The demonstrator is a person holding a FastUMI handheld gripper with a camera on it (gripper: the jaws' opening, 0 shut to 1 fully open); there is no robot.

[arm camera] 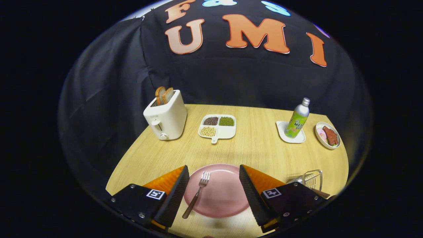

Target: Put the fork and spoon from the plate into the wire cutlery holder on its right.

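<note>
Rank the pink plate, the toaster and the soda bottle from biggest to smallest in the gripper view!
1. Round pink plate, between the open gripper fingers; nearness inflates it.
2. Cream toaster holding bread.
3. Green-labelled silver soda bottle.

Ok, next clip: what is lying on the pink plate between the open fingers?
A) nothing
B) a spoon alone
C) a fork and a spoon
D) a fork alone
D: a single fork lies on the pink plate, tines toward the toaster, handle past the rim, between the open gripper fingers.
</note>
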